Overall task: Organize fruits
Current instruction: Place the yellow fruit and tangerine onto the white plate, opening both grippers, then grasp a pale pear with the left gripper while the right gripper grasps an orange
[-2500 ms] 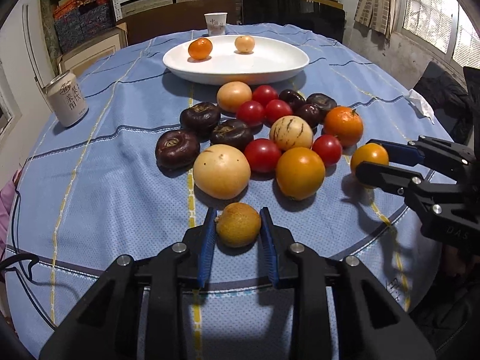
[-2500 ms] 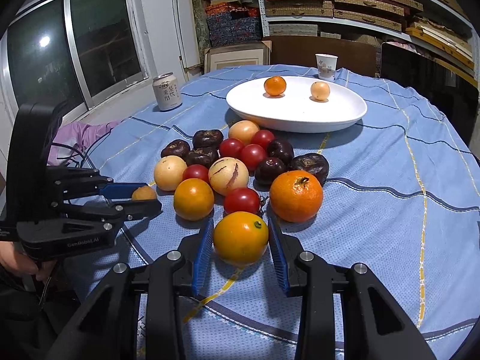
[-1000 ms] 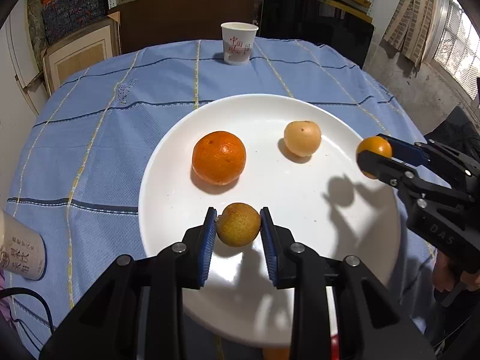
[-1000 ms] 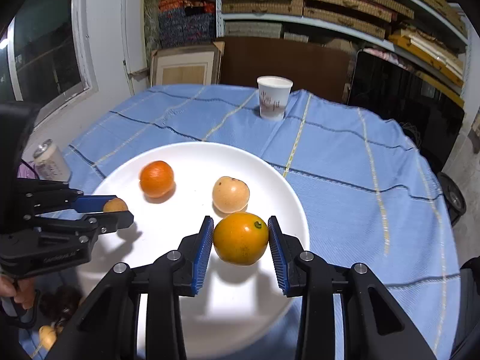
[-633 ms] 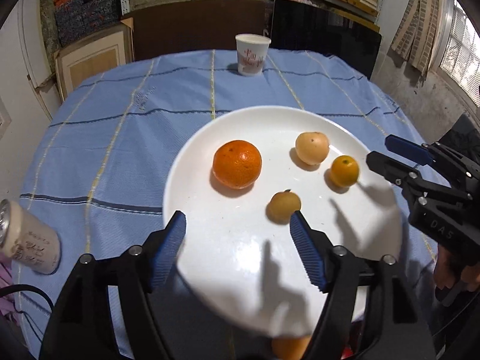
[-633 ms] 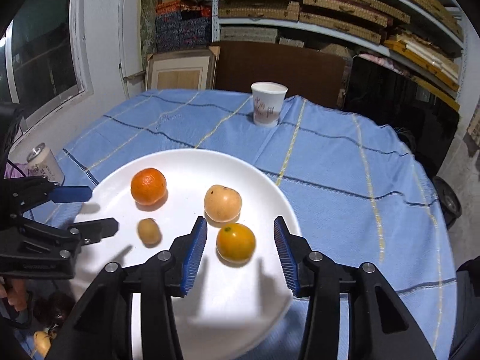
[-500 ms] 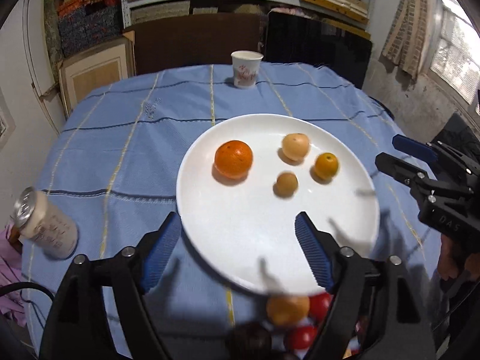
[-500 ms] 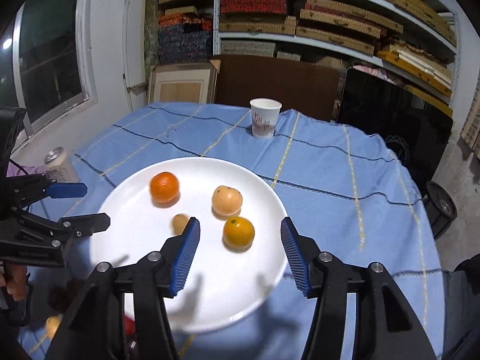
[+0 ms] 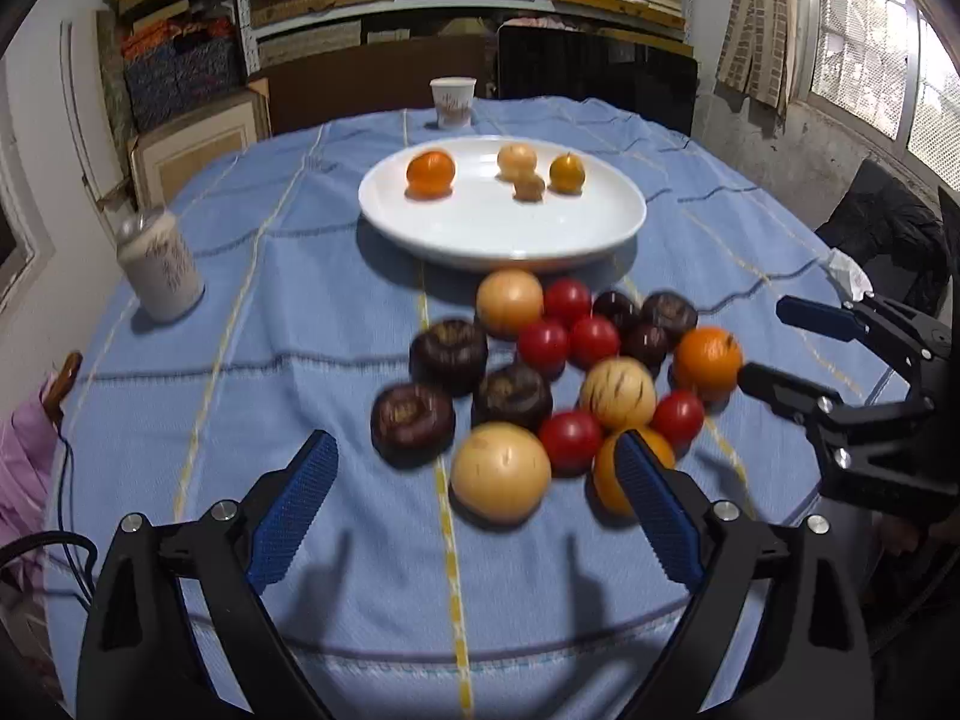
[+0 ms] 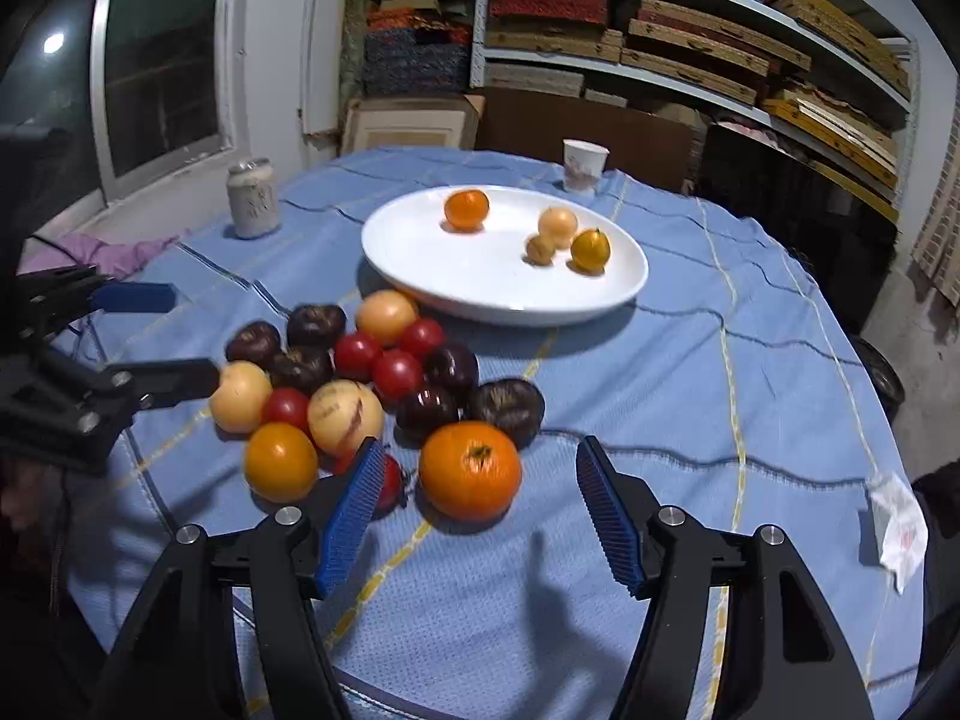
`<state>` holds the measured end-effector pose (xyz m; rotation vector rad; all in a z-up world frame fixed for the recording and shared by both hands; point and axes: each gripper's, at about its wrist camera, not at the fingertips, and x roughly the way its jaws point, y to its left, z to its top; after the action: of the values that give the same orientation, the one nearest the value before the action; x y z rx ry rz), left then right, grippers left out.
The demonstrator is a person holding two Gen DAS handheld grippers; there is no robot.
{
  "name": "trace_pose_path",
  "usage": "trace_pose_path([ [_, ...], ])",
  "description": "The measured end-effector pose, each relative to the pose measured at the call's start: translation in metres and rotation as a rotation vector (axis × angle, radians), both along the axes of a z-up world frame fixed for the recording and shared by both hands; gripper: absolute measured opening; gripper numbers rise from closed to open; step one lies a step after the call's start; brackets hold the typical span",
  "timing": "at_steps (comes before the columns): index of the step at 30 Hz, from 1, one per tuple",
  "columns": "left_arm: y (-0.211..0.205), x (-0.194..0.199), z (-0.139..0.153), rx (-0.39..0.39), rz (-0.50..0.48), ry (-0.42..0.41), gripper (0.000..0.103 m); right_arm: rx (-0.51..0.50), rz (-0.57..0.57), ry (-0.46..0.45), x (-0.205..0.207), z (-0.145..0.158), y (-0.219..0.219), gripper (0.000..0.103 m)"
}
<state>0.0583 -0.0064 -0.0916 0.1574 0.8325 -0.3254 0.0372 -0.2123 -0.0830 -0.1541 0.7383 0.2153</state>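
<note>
While my left gripper [image 9: 474, 504] and right gripper [image 10: 480, 516] have just been opening, both stand empty above the heaped fruits [image 9: 558, 372] on the blue tablecloth [image 9: 270, 324]; beyond, four fruits sit on the white plate [image 9: 480, 228].

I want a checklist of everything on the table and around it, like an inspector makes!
Surface: round table under a blue tablecloth with yellow and dark lines.
Job's things: white plate holding four fruits: orange, pale round fruit, small brownish fruit, yellow-orange fruit. Fruit pile on the cloth in front of it: dark purple, red, pale and orange ones.
Clutter: can, paper cup, crumpled tissue.
Grippers: left gripper open, empty; right gripper open, empty; jaws of both have just been opening.
Cables: black cable at the table's left edge.
Surroundings: shelves of stacked boxes, windows, pink cloth.
</note>
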Motion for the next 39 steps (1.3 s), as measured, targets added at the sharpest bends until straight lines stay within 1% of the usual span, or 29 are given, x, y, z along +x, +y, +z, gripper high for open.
trace_pose_path([
  [4, 0.005, -0.01, -0.014, 0.014, 0.015, 0.024, 0.091, 0.013, -0.049, 0.018, 0.007, -0.006, 0.0, 0.067],
  [7, 0.005, -0.009, -0.015, 0.026, 0.024, 0.023, 0.091, 0.022, -0.084, 0.047, 0.018, -0.009, -0.001, 0.067],
  [9, 0.003, -0.009, -0.015, 0.032, 0.027, 0.02, 0.091, 0.01, -0.109, 0.053, 0.023, -0.014, 0.0, 0.067],
  [12, 0.0, -0.006, -0.016, 0.046, 0.03, 0.015, 0.091, 0.004, -0.093, 0.055, 0.025, -0.018, 0.003, 0.066],
  [13, -0.001, -0.005, -0.015, 0.049, 0.032, 0.012, 0.091, -0.003, -0.081, 0.052, 0.023, -0.018, 0.005, 0.063],
  [15, -0.002, -0.002, -0.017, 0.061, 0.042, 0.01, 0.091, -0.005, -0.044, 0.053, 0.021, -0.019, 0.008, 0.052],
  [16, -0.001, 0.001, -0.018, 0.063, 0.05, 0.016, 0.091, 0.0, -0.028, 0.047, 0.02, -0.019, 0.009, 0.04],
  [19, 0.0, 0.006, -0.022, 0.054, 0.07, 0.027, 0.091, 0.053, -0.035, 0.034, 0.017, -0.016, 0.001, 0.039],
  [21, -0.001, 0.008, -0.024, 0.056, 0.074, 0.033, 0.091, 0.125, -0.037, 0.025, 0.015, -0.013, -0.009, 0.038],
  [22, -0.001, 0.009, -0.024, 0.057, 0.074, 0.033, 0.091, 0.16, -0.029, 0.006, 0.012, -0.01, -0.014, 0.038],
  [24, -0.003, 0.009, -0.024, 0.063, 0.073, 0.028, 0.091, 0.174, -0.022, -0.026, 0.006, -0.007, -0.014, 0.038],
  [27, -0.005, 0.01, -0.025, 0.07, 0.074, 0.026, 0.091, 0.187, -0.024, -0.031, 0.005, -0.006, -0.016, 0.037],
  [28, -0.006, 0.01, -0.025, 0.073, 0.075, 0.024, 0.091, 0.193, -0.029, -0.033, 0.005, -0.005, -0.017, 0.033],
  [29, -0.006, 0.01, -0.025, 0.077, 0.077, 0.021, 0.091, 0.2, -0.029, -0.039, 0.004, -0.005, -0.018, 0.021],
  [32, -0.007, 0.012, -0.027, 0.093, 0.086, 0.02, 0.091, 0.208, -0.031, -0.032, 0.006, -0.005, -0.019, 0.022],
  [34, -0.007, 0.015, -0.03, 0.101, 0.092, 0.026, 0.091, 0.193, -0.027, 0.007, 0.011, -0.009, -0.017, 0.024],
  [35, -0.008, 0.016, -0.032, 0.103, 0.093, 0.028, 0.091, 0.182, -0.024, 0.022, 0.012, -0.011, -0.015, 0.027],
  [36, -0.009, 0.018, -0.033, 0.109, 0.091, 0.032, 0.091, 0.168, -0.019, 0.029, 0.011, -0.012, -0.013, 0.035],
  [37, -0.009, 0.019, -0.035, 0.111, 0.089, 0.038, 0.091, 0.157, -0.013, 0.029, 0.01, -0.012, -0.011, 0.055],
  [38, -0.009, 0.02, -0.036, 0.113, 0.085, 0.047, 0.091, 0.138, -0.019, 0.02, 0.008, -0.012, -0.01, 0.068],
  [39, -0.01, 0.021, -0.037, 0.113, 0.083, 0.056, 0.091, 0.122, -0.033, 0.004, 0.004, -0.01, -0.011, 0.069],
])
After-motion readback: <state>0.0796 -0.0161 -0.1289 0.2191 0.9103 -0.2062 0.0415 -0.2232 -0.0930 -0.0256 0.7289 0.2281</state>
